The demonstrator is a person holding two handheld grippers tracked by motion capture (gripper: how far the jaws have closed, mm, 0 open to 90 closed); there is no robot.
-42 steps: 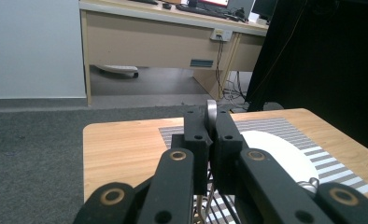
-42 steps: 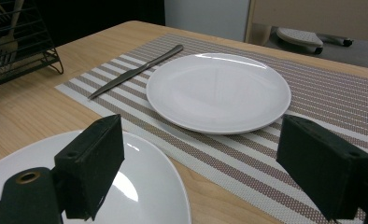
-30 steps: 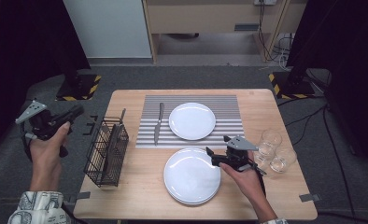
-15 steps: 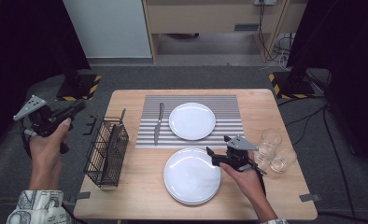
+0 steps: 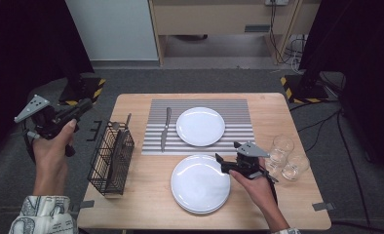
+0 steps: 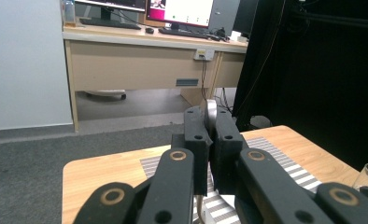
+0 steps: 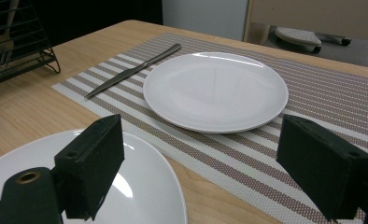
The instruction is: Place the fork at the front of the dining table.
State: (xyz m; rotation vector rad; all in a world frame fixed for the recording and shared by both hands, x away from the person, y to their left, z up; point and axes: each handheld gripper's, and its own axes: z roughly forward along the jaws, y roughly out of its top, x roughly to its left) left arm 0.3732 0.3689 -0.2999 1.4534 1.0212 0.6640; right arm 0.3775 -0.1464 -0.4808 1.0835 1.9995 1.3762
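- Wooden table (image 5: 131, 204) on grey carpet, with a desk and monitors behind it, is what I have from the high view.
- Nearest me, my right forearm comes in from the bottom edge, and the hand rests low at the right rim of the stack of white plates (image 5: 200, 184).
- My right gripper (image 5: 223, 162) points left across that stack; in the right gripper view its jaws stand wide apart with nothing between them, the near rim just under them.
- Two glasses (image 5: 287, 158) sit just beside that hand, on its right.
- My left forearm rises off the table's left edge, the wrist cocked so the left gripper (image 5: 83, 106) aims up and toward the table.
- In the left gripper view its jaws are clamped together on a metal utensil (image 6: 211, 114), its rounded end showing above the pads.
- Between that hand and the plates stands the black wire caddy (image 5: 111, 160).
- Farther off, the striped placemat (image 5: 239, 127) carries a knife (image 5: 165, 128) and a single white plate (image 5: 200, 126).
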